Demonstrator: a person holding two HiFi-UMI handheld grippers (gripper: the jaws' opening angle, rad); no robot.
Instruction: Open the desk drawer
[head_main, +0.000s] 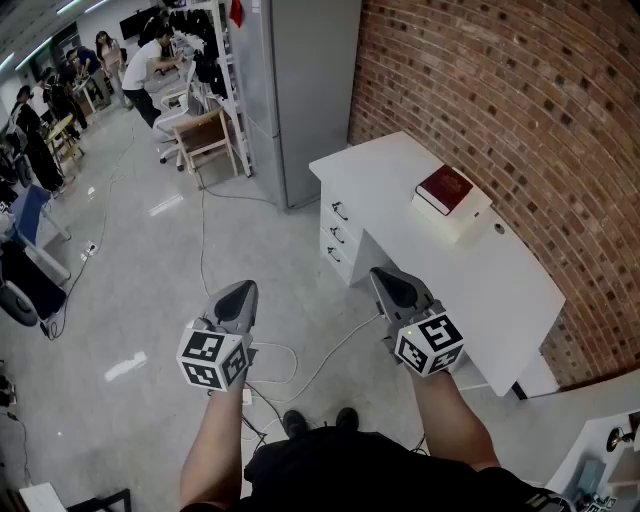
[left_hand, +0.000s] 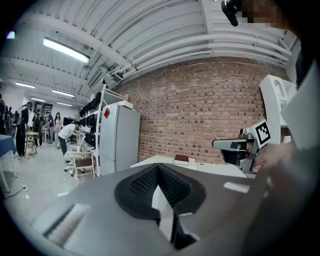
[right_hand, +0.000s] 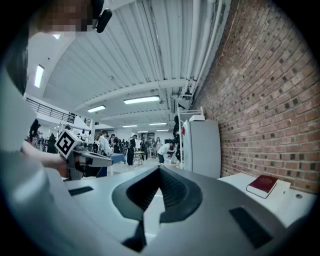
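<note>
A white desk (head_main: 470, 270) stands against the brick wall, with three drawers (head_main: 338, 236) stacked in its near-left end, all closed, each with a dark handle. My left gripper (head_main: 238, 297) is held in the air over the floor, left of the desk, shut with nothing in it. To its right, my right gripper (head_main: 392, 287) hangs just off the desk's front edge, a little short of the drawers, shut and empty too. In the left gripper view the desk (left_hand: 165, 161) lies ahead and the right gripper (left_hand: 235, 145) shows at the right.
A dark red book (head_main: 444, 188) lies on a white box on the desk. A grey cabinet (head_main: 300, 90) stands left of the desk. Cables (head_main: 205, 240) trail across the floor. A wooden chair (head_main: 207, 138) and several people are at the far left.
</note>
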